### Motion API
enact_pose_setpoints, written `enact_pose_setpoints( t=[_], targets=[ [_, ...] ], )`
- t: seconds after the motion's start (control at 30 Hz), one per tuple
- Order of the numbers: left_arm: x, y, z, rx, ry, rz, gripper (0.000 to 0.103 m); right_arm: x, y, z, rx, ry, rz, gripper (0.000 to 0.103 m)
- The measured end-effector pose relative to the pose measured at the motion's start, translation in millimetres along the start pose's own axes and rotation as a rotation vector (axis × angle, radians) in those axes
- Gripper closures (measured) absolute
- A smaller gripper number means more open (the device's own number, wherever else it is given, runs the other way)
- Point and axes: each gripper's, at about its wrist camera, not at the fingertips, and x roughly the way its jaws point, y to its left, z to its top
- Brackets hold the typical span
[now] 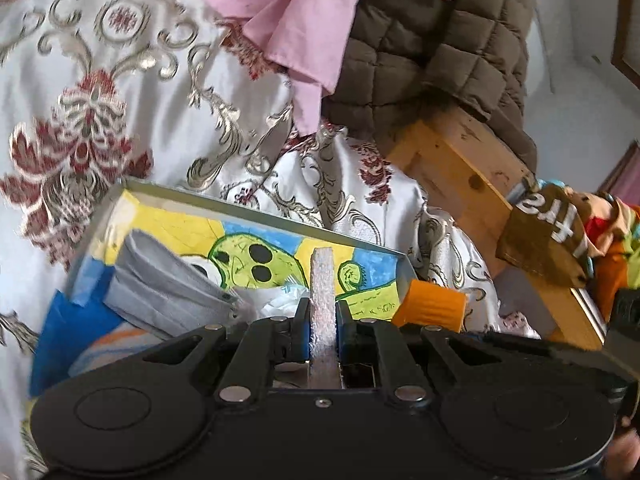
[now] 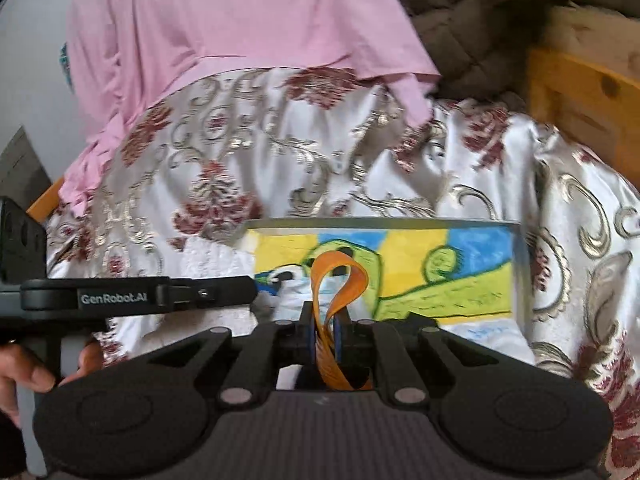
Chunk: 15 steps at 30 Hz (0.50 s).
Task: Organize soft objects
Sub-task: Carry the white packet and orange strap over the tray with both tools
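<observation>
My left gripper (image 1: 323, 308) is shut on a narrow white fuzzy cloth edge (image 1: 322, 276) that stands upright between its blue pads. Just beyond it lies an open box (image 1: 256, 210) with a painted yellow, blue and green inside. A folded grey cloth (image 1: 160, 284) and white crumpled material rest in the box. My right gripper (image 2: 327, 316) is shut on a looped orange cloth (image 2: 340, 280), held over the same box (image 2: 380, 222). In the left wrist view an orange fold (image 1: 430, 304) shows beside the box's right end.
The box sits on a white bedspread (image 1: 120, 100) with red and gold flowers. A pink garment (image 1: 304, 12) and a brown quilted jacket (image 1: 432, 40) lie behind, by a wooden bed frame (image 1: 460, 176). A hand (image 2: 24, 376) grips the other tool at left.
</observation>
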Motion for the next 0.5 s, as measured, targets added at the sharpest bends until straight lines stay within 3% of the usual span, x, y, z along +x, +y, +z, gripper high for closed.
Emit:
enact_pose_setpoints(
  t=[0.13,0.3,0.5],
  targets=[
    [13,5,-8,-0.084,-0.001,-0.010,0.091,1,-4,-5,-0.012,-0.011,-0.032,0.089],
    [24,0,-15,-0.052,0.003,0.023,0.090,5,1,-9,-0.043,-0.019,-0.073,0.080],
    [22,-7,-20,0.053,-0.034,0.146,0.083,7,6,-14,-0.071,-0.032,-0.100,0.070]
  ],
)
